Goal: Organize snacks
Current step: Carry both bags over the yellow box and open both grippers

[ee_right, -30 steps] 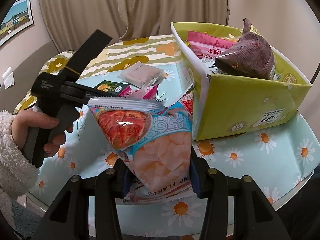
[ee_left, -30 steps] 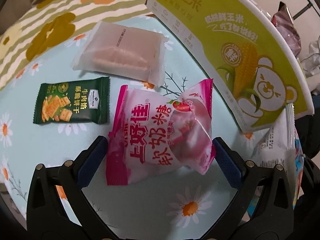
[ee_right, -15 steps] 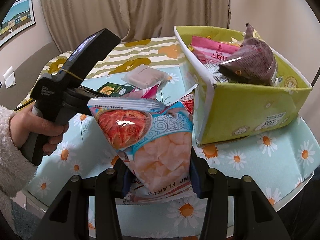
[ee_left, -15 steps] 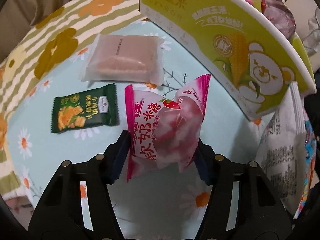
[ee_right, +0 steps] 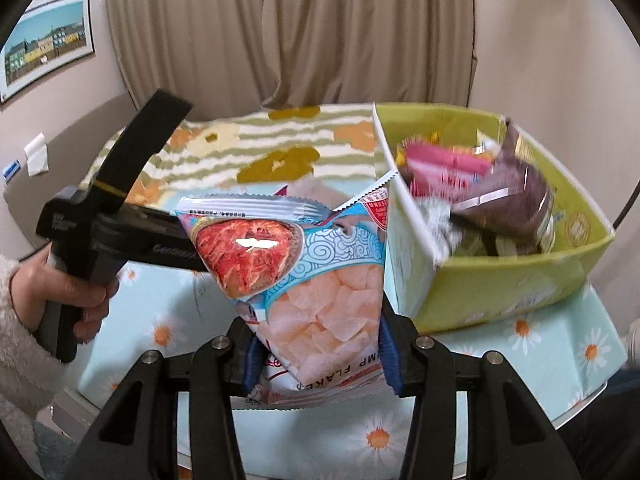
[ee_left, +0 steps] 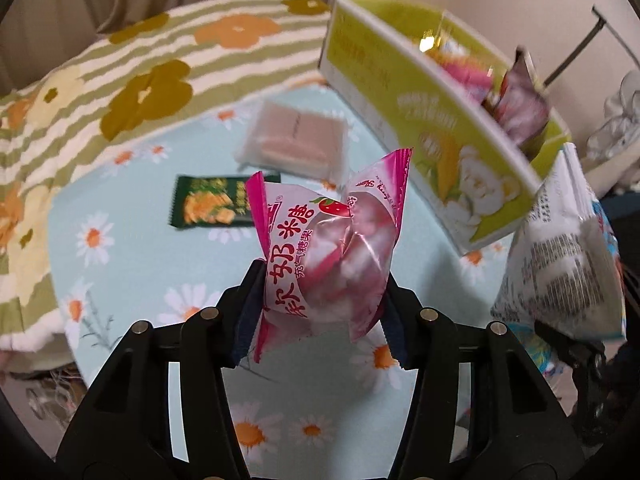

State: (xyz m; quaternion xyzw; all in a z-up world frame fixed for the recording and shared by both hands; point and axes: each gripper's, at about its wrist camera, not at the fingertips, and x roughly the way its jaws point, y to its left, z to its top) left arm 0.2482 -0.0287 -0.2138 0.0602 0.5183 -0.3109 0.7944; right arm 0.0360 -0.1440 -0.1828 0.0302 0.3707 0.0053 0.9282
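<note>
Left wrist view: the left gripper [ee_left: 320, 300] is clamped on a pink candy bag [ee_left: 326, 252], its jaws pressed narrow against the bag's lower half, the bag clear of the table [ee_left: 132, 264]. Ahead and to the right of the gripper stands the green box [ee_left: 440, 120], already holding several packets. A green cracker packet [ee_left: 212, 204] and a pale wafer packet [ee_left: 294, 140] lie on the table beyond the gripper. In the right wrist view, the right gripper [ee_right: 318, 344] pinches a shrimp flakes bag [ee_right: 304, 264] upright, jaws narrow on its lower part, with the box just to its right. Doing the step well appears to mean carrying each bag above the box rim before letting go, one hand at a time so the two bags do not collide over the opening.
</note>
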